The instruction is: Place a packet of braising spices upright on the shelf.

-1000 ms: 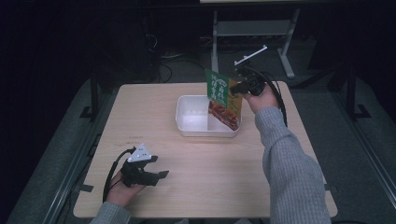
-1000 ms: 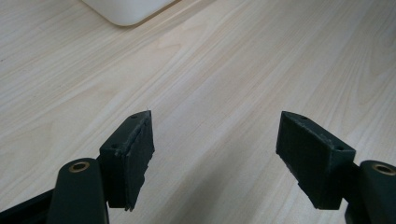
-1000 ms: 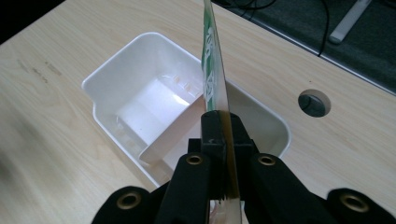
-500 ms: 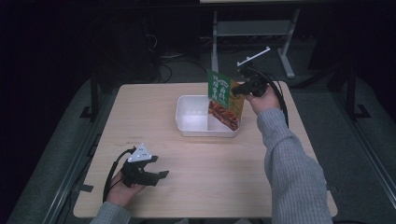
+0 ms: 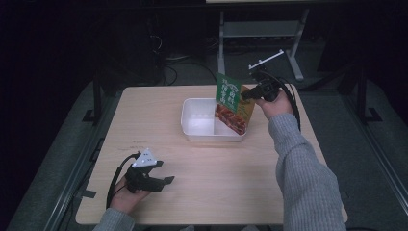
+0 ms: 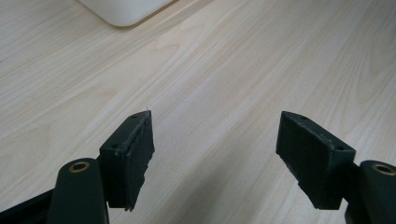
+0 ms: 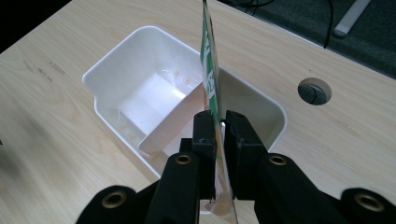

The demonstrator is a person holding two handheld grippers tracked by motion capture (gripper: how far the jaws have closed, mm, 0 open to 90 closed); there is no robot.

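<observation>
A green and orange food packet (image 5: 233, 103) stands on edge with its lower end inside a white plastic bin (image 5: 192, 130) at the table's far middle. My right gripper (image 5: 248, 94) holds the packet's upper right part. In the right gripper view the packet (image 7: 211, 70) runs edge-on between the jaws of the right gripper (image 7: 220, 121), above the divided bin (image 7: 116, 60). The jaws have just been opening a little, and the pads still lie against the packet. My left gripper (image 5: 168, 182) rests near the table's front left, open and empty (image 6: 215, 140).
The pale wooden table (image 5: 159, 110) has a round cable hole (image 7: 314, 92) to the right of the bin. A corner of the bin (image 6: 121, 9) lies far ahead of the left jaws. A metal stand (image 5: 260, 33) and cables sit on the dark floor behind.
The right hand has shifted the packet only slightly over the bin. The left hand and its gripper have stayed put.
</observation>
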